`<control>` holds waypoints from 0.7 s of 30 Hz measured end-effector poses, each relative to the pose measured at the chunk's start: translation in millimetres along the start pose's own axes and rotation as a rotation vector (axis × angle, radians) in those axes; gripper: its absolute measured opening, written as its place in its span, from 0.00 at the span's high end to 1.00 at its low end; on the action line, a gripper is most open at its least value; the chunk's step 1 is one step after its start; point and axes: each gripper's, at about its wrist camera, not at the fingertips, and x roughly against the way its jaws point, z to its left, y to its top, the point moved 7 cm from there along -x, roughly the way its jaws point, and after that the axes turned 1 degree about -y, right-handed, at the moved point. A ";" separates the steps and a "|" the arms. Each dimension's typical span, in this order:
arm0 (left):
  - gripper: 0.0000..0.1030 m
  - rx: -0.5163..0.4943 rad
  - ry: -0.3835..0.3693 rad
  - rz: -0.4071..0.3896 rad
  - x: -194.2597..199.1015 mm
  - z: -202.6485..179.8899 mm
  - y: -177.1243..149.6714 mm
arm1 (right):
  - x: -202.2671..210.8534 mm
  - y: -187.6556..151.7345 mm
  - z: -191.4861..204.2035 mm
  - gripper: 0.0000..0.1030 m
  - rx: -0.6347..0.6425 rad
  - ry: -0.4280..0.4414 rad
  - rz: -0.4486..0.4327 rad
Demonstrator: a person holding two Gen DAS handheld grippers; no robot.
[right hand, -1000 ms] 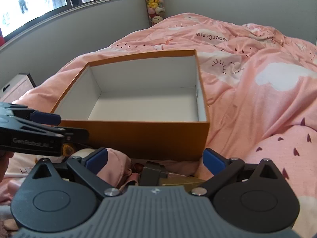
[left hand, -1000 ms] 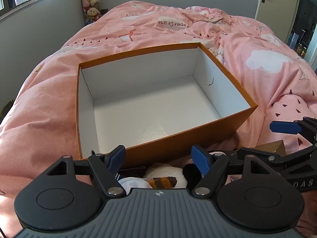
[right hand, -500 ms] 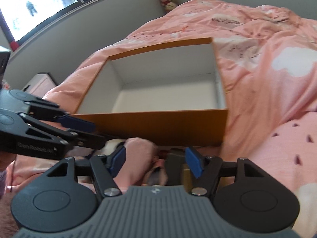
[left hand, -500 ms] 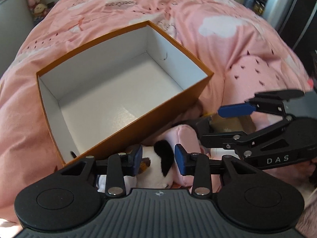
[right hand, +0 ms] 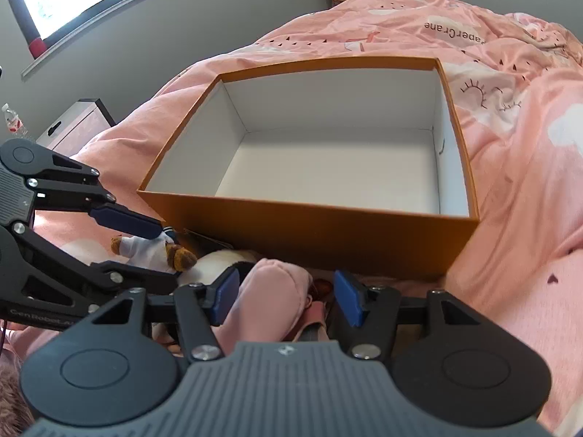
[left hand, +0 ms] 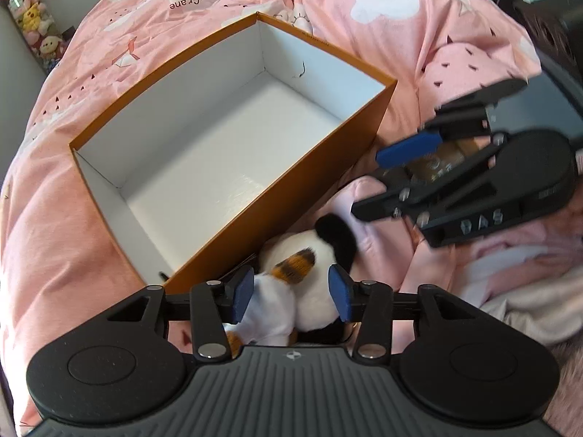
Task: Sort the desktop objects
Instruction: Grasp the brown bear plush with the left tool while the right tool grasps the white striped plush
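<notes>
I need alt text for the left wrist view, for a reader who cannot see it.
The left gripper has a white, black and orange plush toy between its opening jaws, beside an empty orange box on a pink duvet. The right gripper reaches in from the right.

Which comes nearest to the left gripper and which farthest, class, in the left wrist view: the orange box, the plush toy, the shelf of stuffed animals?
1. Plush toy: between the jaws of the left gripper, which are opening.
2. Orange box: just beyond the toy, on the bed.
3. Shelf of stuffed animals: far upper left, by the wall.
</notes>
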 end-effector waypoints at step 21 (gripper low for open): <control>0.62 0.119 0.005 0.044 -20.4 30.4 -36.1 | -15.3 6.8 65.2 0.46 0.365 0.161 0.095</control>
